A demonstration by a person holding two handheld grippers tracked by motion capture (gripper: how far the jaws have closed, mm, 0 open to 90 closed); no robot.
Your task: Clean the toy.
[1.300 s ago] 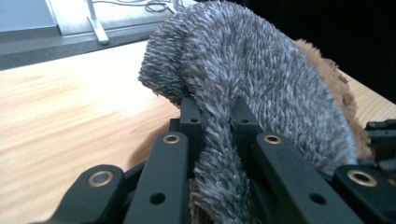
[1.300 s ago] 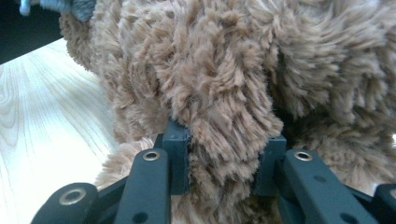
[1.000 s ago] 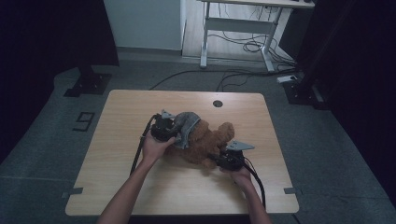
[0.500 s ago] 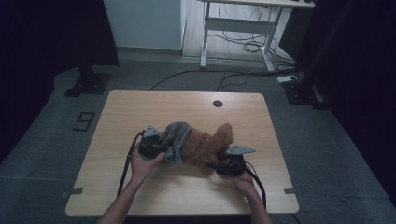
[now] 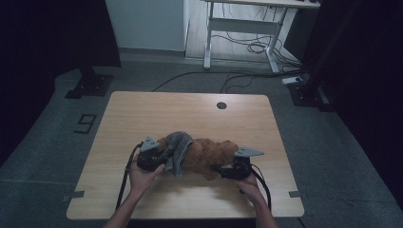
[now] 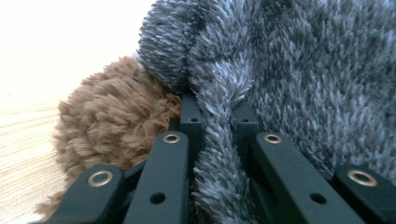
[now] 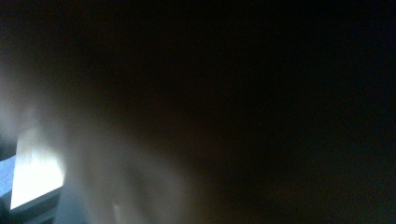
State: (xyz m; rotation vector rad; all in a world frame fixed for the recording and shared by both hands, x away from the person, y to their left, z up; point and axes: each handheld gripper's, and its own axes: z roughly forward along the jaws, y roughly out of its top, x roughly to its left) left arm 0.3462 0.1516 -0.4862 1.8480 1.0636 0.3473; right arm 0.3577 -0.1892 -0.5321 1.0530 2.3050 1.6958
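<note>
Wooden table (image 5: 142, 109), brown plush toy (image 5: 209, 154) lying near the front edge around 6 o'clock of the tabletop, grey fuzzy cloth (image 5: 178, 147) draped over its 9 o'clock end. Left gripper (image 5: 159, 159) at the toy's 9 o'clock side, jaws clamped on a fold of the cloth, clear in the left gripper view, where the cloth (image 6: 289, 70) covers the toy (image 6: 112, 126) at 3 o'clock. Right gripper (image 5: 223, 169) pressed into the toy at its 4 o'clock side; its own view is dark and blurred by fur, can't tell if jaws are apart or together. Cable hole (image 5: 221, 105) in the table at 12 o'clock, well apart. Metal desk frame (image 5: 237, 33) and floor cables behind. Versus a second ago: left gripper and cloth came toward the front edge, toy stretched flatter, right gripper about the same spot. Floor marking (image 5: 84, 122) at 9 o'clock reads like "9".
</note>
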